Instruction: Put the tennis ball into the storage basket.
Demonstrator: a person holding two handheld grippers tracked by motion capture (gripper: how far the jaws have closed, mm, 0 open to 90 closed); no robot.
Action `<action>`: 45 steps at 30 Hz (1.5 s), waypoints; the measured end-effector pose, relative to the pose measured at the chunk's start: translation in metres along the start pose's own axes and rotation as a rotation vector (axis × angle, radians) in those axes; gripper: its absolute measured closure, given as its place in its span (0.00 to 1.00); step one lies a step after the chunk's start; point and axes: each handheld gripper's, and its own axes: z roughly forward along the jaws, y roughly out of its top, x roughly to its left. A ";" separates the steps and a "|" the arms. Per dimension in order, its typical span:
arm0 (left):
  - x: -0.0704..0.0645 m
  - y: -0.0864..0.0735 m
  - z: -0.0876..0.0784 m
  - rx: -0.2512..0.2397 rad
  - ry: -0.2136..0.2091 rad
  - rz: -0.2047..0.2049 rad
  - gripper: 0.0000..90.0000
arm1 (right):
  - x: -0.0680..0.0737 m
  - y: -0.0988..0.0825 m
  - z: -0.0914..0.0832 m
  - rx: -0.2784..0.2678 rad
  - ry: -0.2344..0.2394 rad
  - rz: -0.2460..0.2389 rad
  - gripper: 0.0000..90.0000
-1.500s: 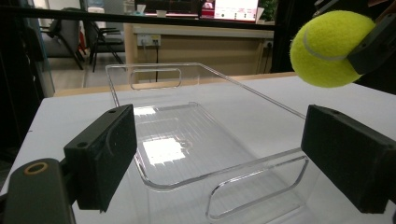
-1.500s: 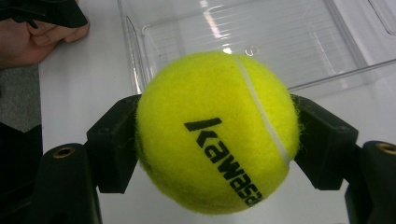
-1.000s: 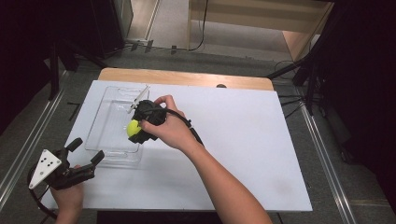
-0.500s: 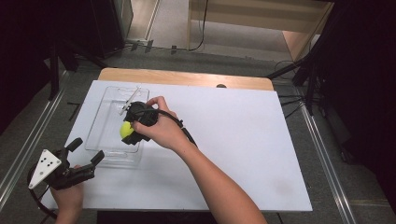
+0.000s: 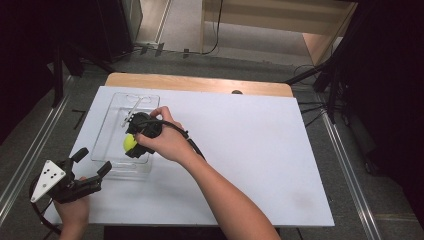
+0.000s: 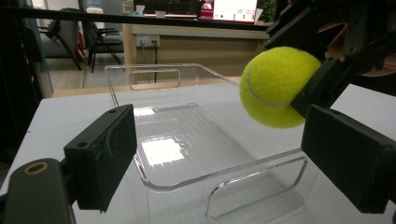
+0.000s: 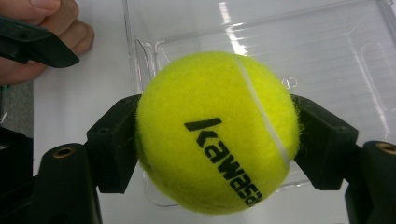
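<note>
- Since the earlier high-view frames, the right gripper (image 5: 131,142) has carried the tennis ball (image 5: 130,142) from the tray's right edge leftward and a little lower, so it now hangs over the near half of the clear plastic tray (image 5: 116,107).
- Its jaws are clamped on the ball from both sides; in the right gripper view the black pads press into the yellow felt (image 7: 217,133) to left and right, with the tray floor beneath.
- Seen from the left gripper view, the ball (image 6: 278,86) is plainly above the tray's near rim (image 6: 219,172), not resting on anything (light shows under it).
- The left gripper (image 5: 87,167) sits at the near left corner of the white table (image 5: 260,145), just outside the tray, jaws spread wide with nothing between them.
- Step in hand, as I judge it: placing the ball into the tray. Transport looks nearly finished; the lowering and the release are not yet done.
- Next move calls for bringing the ball down past the wall until it is at or close to the tray floor, then parting the jaws slowly.
- A release from this height could let the ball bounce or roll against the low wall, so a low, centred drop seems wiser.
</note>
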 end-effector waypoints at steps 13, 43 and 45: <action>0.000 0.000 0.000 0.002 -0.001 0.003 0.12 | -0.001 -0.002 0.014 0.045 0.004 -0.008 0.26; -0.001 0.000 0.001 0.006 -0.001 0.008 0.12 | -0.003 -0.052 -0.037 -0.086 -0.083 0.086 0.00; -0.001 0.000 0.001 0.009 -0.001 0.010 0.12 | -0.005 -0.059 -0.040 -0.093 -0.086 0.089 0.00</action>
